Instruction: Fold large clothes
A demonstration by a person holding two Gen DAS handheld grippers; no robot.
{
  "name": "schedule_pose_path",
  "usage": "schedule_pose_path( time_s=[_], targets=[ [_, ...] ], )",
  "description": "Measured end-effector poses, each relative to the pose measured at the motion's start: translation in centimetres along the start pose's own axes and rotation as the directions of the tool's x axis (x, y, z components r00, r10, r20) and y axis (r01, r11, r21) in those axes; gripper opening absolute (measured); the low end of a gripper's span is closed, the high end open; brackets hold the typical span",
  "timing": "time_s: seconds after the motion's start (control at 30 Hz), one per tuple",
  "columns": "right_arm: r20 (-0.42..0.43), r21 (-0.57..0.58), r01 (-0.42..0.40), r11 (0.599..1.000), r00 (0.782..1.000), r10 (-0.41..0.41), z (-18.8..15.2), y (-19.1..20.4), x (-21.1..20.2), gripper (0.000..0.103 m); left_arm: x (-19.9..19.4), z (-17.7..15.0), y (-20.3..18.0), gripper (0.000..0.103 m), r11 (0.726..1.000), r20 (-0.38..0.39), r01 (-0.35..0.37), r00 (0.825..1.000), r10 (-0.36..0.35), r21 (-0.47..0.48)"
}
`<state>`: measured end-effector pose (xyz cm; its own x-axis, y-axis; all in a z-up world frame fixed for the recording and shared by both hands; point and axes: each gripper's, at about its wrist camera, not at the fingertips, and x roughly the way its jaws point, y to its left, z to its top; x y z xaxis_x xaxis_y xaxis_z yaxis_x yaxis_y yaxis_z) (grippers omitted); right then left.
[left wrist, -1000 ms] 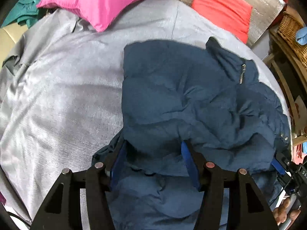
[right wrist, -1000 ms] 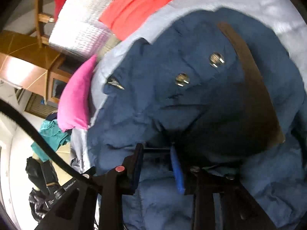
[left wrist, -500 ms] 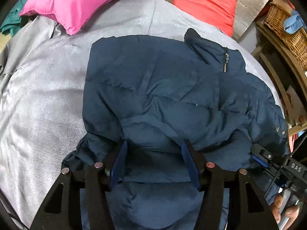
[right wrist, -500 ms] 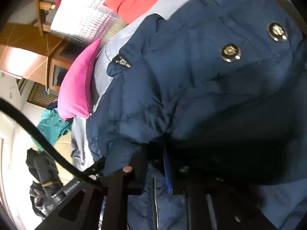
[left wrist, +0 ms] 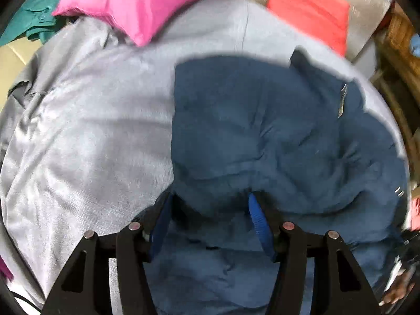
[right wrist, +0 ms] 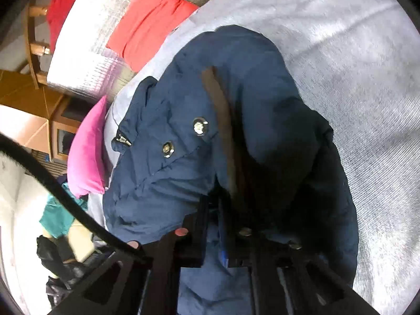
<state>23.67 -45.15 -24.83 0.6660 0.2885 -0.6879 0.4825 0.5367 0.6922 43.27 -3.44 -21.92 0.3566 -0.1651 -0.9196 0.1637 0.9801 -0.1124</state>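
Note:
A dark blue padded jacket (left wrist: 275, 131) lies rumpled on the grey bed cover (left wrist: 92, 131). A thick fold of it fills the space between the blue pads of my left gripper (left wrist: 210, 197), which grips it from above. In the right wrist view the jacket (right wrist: 236, 105) shows two metal snaps and a brown lining strip. My right gripper (right wrist: 214, 202) is pinched shut on the jacket's edge, its tips partly buried in dark fabric. A hand (left wrist: 396, 291) on the right gripper shows blurred at the lower right of the left wrist view.
A pink pillow (left wrist: 141, 0) and a red pillow (left wrist: 307, 10) lie at the head of the bed before a silver padded board (right wrist: 78, 60). A teal garment (left wrist: 29, 18) is heaped off the far left. A wicker basket (left wrist: 399, 31) and wooden furniture stand at the right.
My right gripper's jaws went from apart to pinched shut on the jacket's edge, and it drew back so more grey cover shows. The left gripper kept its hold while its view swung.

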Motion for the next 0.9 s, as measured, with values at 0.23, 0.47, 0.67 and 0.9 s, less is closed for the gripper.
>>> schedule_pose_path(
  time_s=[0.23,0.47,0.67,0.9],
  targets=[
    [0.137,-0.029,-0.029,0.999,0.99,0.033,1.3,-0.3,-5.9,0.02,-3.3,0.8,3.2,0.061,0.993,0.067,0.076,0.995,-0.07,-0.087],
    [0.155,0.021,0.098,0.995,0.983,-0.1,3.2,-2.7,-4.5,0.069,-2.3,1.1,7.9,0.068,0.978,0.047,0.023,0.999,-0.014,-0.206],
    [0.187,-0.12,0.193,0.974,0.968,-0.169,2.2,0.4,-2.9,0.046,-1.7,1.0,7.1,0.068,0.983,0.025,0.021,1.0,-0.017,-0.18],
    [0.158,-0.076,0.177,0.981,0.974,-0.163,2.3,-0.2,-2.0,0.048,0.3,0.7,5.9,0.068,0.987,-0.025,-0.023,0.999,0.019,-0.158]
  ],
)
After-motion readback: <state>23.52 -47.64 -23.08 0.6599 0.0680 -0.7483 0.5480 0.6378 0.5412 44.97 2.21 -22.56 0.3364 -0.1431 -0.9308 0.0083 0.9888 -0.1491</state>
